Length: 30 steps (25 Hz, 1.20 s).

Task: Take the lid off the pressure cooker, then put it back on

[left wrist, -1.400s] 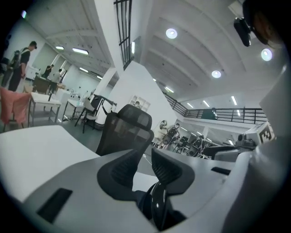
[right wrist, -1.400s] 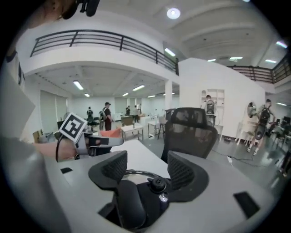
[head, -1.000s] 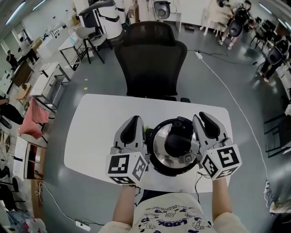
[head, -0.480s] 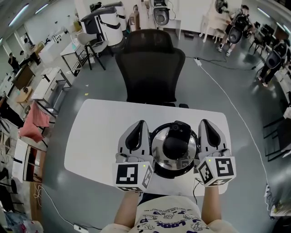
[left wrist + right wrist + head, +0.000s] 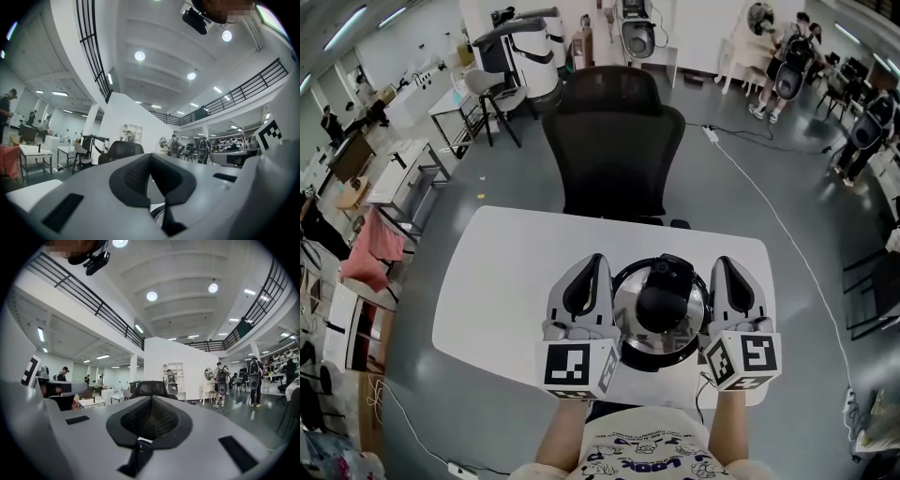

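The pressure cooker point(image 5: 630, 345) stands on the white table point(image 5: 506, 281), close to its near edge. Its steel lid point(image 5: 628, 314) sits on the pot, with a black handle point(image 5: 664, 292) running across the top. My left gripper point(image 5: 594, 262) lies level just left of the cooker, shut with nothing between its pads. On the cooker's other side my right gripper point(image 5: 722, 264) also lies level and shut, holding nothing. In the left gripper view the left gripper's point(image 5: 150, 161) pads meet; in the right gripper view the right gripper's point(image 5: 152, 404) pads do too. Neither jaw touches the lid.
A black office chair point(image 5: 614, 141) stands just behind the table's far edge. A white cable point(image 5: 769, 187) runs over the grey floor at the right. Desks, chairs and several people stand farther off around the hall.
Both grippers have turned from slanting outward to lying parallel beside the cooker, and drawn slightly towards me. The cooker and its lid have not moved.
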Available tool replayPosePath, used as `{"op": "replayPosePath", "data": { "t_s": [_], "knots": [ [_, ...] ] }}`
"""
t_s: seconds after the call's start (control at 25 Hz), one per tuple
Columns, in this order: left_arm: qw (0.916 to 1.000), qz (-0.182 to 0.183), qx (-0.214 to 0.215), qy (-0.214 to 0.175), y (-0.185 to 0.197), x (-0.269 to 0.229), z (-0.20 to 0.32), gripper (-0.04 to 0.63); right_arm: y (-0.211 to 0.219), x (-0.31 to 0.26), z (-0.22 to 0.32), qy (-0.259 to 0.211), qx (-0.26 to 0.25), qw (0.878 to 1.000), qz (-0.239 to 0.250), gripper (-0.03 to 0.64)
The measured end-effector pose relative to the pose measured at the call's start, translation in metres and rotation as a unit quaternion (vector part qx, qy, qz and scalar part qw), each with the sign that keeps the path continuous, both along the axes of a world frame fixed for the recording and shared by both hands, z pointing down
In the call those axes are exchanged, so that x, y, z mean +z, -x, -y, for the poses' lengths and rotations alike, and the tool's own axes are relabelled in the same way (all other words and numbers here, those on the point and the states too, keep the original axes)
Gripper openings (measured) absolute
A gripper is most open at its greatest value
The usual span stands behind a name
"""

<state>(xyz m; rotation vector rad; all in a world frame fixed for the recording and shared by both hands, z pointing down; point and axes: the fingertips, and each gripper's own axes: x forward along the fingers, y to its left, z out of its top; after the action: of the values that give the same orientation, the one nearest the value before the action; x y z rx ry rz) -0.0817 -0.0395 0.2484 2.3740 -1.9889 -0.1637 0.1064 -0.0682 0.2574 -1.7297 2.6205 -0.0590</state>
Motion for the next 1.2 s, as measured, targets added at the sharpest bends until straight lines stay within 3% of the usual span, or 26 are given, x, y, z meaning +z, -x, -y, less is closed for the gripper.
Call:
{"op": "replayPosePath", "data": {
  "t_s": [1.2],
  "knots": [
    [1.0000,-0.005,0.003,0.005,-0.0037,0.0001,-0.0006,0.014,-0.0054,0.0021,-0.0006,0.014,0.004,1.000,-0.003,0.011]
  ]
}}
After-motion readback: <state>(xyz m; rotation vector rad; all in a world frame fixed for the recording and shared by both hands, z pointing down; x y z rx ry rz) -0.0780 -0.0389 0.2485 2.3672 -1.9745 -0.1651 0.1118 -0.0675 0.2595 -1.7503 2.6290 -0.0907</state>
